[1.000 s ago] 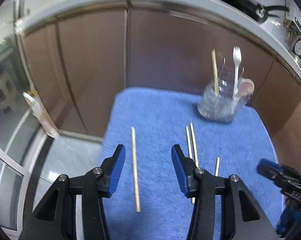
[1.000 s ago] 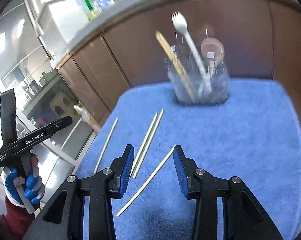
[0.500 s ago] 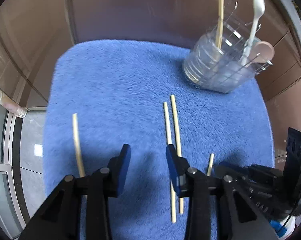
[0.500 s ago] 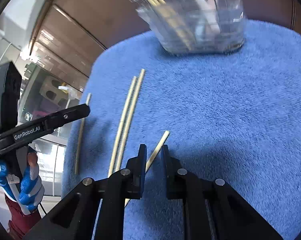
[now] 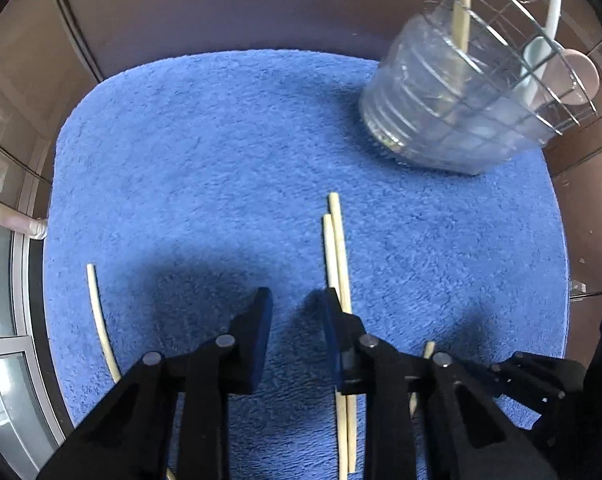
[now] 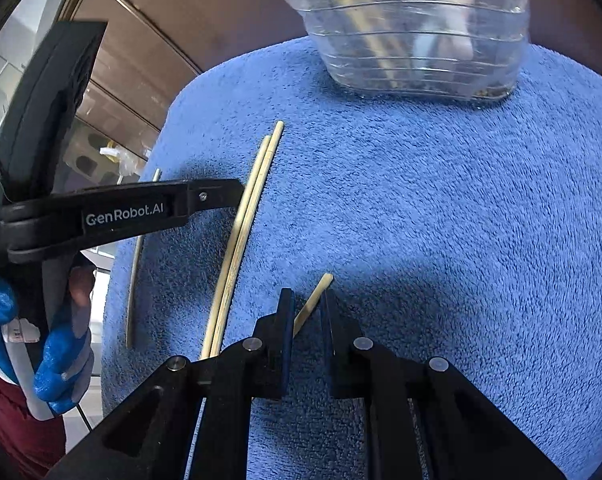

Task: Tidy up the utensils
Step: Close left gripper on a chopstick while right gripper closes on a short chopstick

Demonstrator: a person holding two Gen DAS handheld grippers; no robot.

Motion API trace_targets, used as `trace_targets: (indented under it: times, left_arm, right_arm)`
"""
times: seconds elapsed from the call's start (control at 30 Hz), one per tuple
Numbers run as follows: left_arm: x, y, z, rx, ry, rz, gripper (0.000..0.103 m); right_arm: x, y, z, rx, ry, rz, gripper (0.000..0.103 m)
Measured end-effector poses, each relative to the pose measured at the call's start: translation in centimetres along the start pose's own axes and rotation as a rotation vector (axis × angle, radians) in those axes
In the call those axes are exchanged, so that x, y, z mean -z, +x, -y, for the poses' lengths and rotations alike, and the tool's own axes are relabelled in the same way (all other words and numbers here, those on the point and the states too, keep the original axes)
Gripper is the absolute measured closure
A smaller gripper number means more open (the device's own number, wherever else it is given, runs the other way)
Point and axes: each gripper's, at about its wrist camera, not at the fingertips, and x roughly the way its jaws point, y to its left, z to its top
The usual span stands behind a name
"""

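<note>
Chopstick (image 6: 312, 299) lying apart on the blue towel (image 6: 441, 220) runs slantwise between the nearly closed pads of the right gripper (image 6: 305, 312), seemingly nipped, while the left gripper (image 5: 297, 312), its jaws lately closing on nothing, hangs just beside the paired chopsticks (image 5: 337, 248).

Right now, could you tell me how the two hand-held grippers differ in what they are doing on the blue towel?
The right hand-held gripper is shut on a single chopstick; the left hand-held gripper stands wider, nothing between its jaws, the chopstick pair just outside. Both have been closing and point down at the blue towel.
</note>
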Motion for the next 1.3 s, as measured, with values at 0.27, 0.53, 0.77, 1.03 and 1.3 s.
trace_targets:
  times: [0.27,0.53,0.77,1.03,1.3]
  left_arm:
    - [-0.1,-1.2,-0.1,0.026,-0.007,0.015,0.079]
    - [-0.5,-0.6,0.0,0.01,-0.011,0.0,0.079]
    - [-1.9,0.6,1.1,-0.024,0.0,-0.025,0.077]
    - [-2.7,1.1,2.6,-0.065,0.009,-0.057,0.079]
    - [-3.6,1.6,0.3,0.012,-0.055,-0.093,0.096]
  right_arm:
    - [-0.3,0.6,-0.7,-0.01,-0.011,-0.002,0.089]
    - [-0.2,0.0,0.5,-0.023,-0.009,-0.002,0.089]
    - [-0.3,-0.2,0.6,-0.015,-0.019,-0.008,0.089]
    - [-1.2,0.5,-1.4,0.021,-0.042,-0.03,0.089]
    - [-1.8,1.0,-2.6,0.052,-0.065,-0.06,0.092]
